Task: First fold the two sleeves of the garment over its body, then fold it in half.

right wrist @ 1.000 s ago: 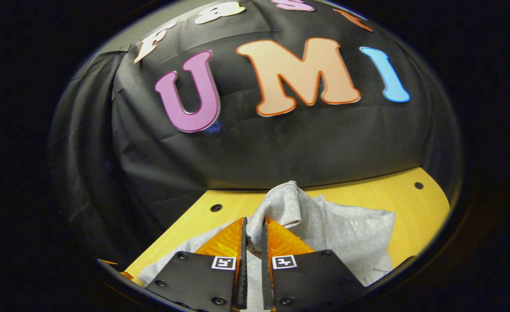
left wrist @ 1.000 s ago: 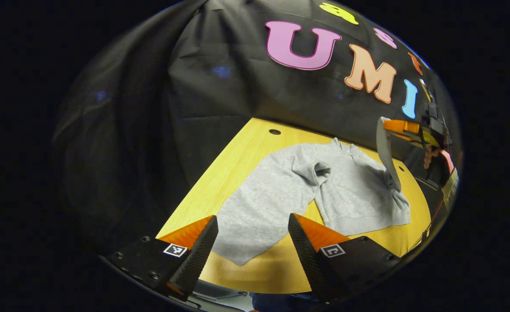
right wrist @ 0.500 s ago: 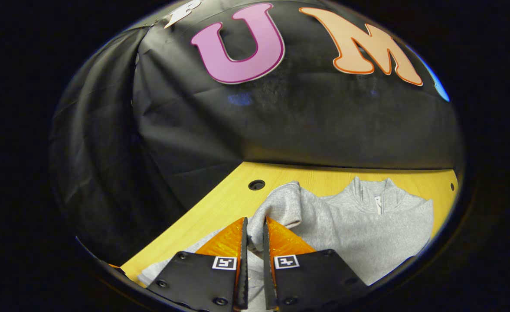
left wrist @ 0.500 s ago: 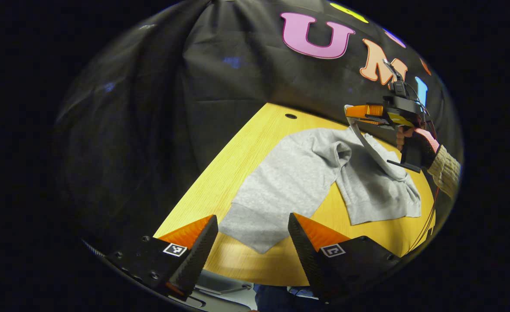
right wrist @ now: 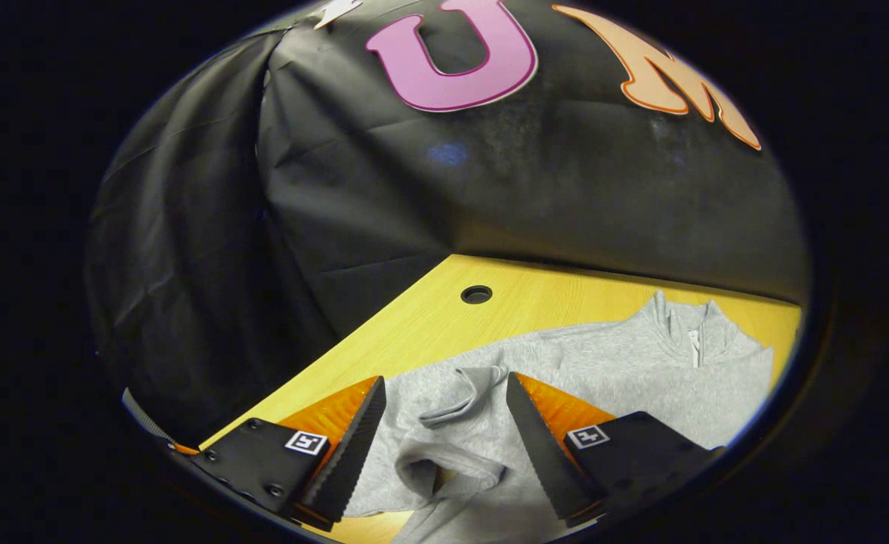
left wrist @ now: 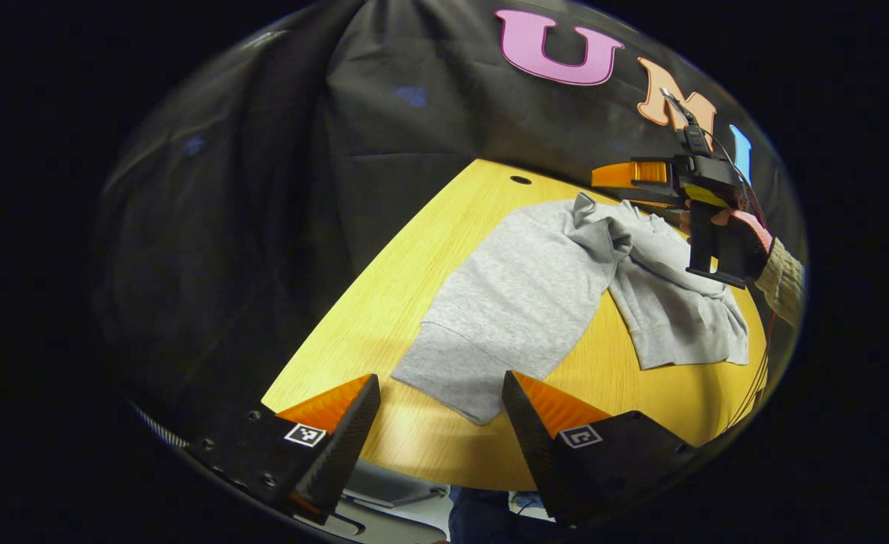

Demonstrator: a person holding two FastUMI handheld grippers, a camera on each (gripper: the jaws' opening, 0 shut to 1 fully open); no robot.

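In the right gripper view, the right gripper (right wrist: 444, 438) has its two fingers spread wide and holds nothing. Between them, lower down, lies a sleeve (right wrist: 452, 465) of the grey garment (right wrist: 603, 370), its cuff end loosely bunched on the garment's body; I cannot tell if a finger touches the cloth. The collar (right wrist: 690, 332) with a short zip is at the far right. In the left gripper view this gripper (left wrist: 630, 181) hovers over the upper part of the garment, held by a hand (left wrist: 732, 227) in a knitted sleeve.

The left gripper (left wrist: 441, 423) is also wide open and empty, above the near edge of the table (left wrist: 414, 249). The garment (left wrist: 520, 295) lies ahead of it, the hem just beyond its fingertips, apart from them. One side of the garment is flat, and the other side is rumpled toward the right.

The table is of light yellow wood with a round hole (right wrist: 476, 294) near the far edge. Black wrinkled cloth (right wrist: 339, 189) forms the wall behind it.
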